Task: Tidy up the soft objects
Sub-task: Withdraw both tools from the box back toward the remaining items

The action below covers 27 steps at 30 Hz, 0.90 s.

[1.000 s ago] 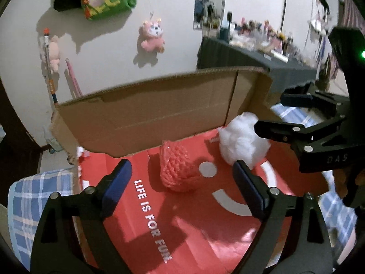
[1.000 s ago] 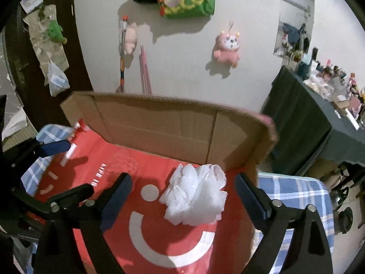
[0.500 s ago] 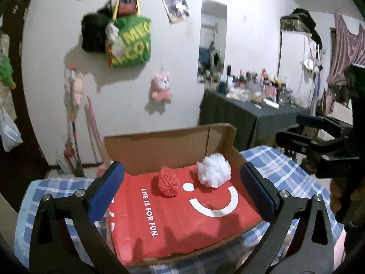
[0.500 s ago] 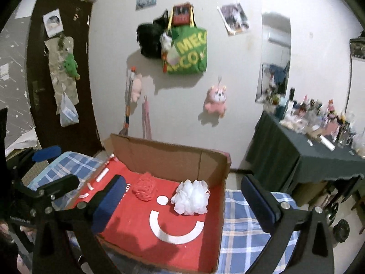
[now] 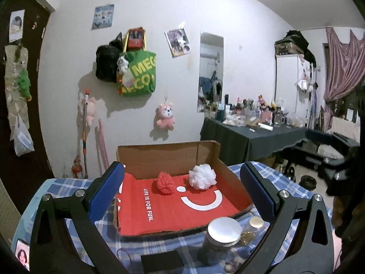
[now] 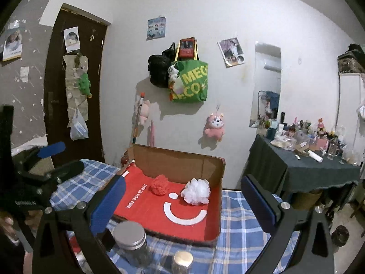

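Blue-checked tablecloth [image 5: 68, 185] under an open cardboard box with red printed floor [image 5: 178, 207] | red mesh pouf [image 5: 165, 182] and white mesh pouf [image 5: 202, 180] lie apart inside near the back wall | left gripper [image 5: 182, 190] and right gripper [image 6: 182, 199] spread wide, nothing between (jaws just widened) | two metal-lidded glass jars [image 6: 132, 237] nearby.

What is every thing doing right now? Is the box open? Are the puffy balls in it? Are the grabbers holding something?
Cardboard box with red floor: open, no lid on top, on the checked cloth.
Red mesh puff: lying inside the box, loose.
White mesh puff: lying inside the box beside the red one, loose.
Big glass jar with silver lid: upright, lid on.
Small glass jar with gold lid: upright, lid on.
Left gripper: open, empty.
Right gripper: open, empty.
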### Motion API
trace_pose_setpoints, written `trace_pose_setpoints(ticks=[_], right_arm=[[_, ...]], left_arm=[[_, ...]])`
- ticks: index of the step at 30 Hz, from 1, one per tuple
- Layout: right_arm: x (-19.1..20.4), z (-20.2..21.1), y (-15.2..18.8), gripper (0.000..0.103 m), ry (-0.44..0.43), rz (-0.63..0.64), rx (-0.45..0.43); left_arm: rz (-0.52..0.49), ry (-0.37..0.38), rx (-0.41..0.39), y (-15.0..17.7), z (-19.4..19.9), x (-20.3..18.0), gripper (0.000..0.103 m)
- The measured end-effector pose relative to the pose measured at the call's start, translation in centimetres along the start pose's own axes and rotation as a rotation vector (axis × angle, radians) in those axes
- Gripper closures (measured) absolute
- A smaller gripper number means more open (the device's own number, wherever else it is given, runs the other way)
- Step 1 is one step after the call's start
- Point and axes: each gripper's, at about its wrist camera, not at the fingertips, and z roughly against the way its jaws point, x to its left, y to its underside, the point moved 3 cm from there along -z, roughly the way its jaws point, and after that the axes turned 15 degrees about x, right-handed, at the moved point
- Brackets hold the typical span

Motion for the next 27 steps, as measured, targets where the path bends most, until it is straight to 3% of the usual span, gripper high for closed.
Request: trace_pose_setpoints(ticks=[8, 14, 21, 27], right_arm=[[1.6, 4.1, 3.9, 0.000, -0.012, -0.018, -0.065], [2.8, 6.1, 7.6, 0.000, 0.011, -0.030, -0.089], [3.3, 6.4, 12.4, 0.000, 0.048, -0.075, -0.071], [3.4, 4.2, 16.7, 0.000, 0.084, -0.100, 0.003]], left_arm=[[-0.017, -0.027, -0.088, 2.9, 5.4, -1.7, 0.000], [-0.023, -0.031, -0.111, 6.3, 7.5, -2.9, 0.000], [-0.017, -0.050, -0.091, 10.8, 7.7, -4.1, 0.000], [0.000, -0.045, -0.012, 14.1, 6.2, -4.2, 0.000]])
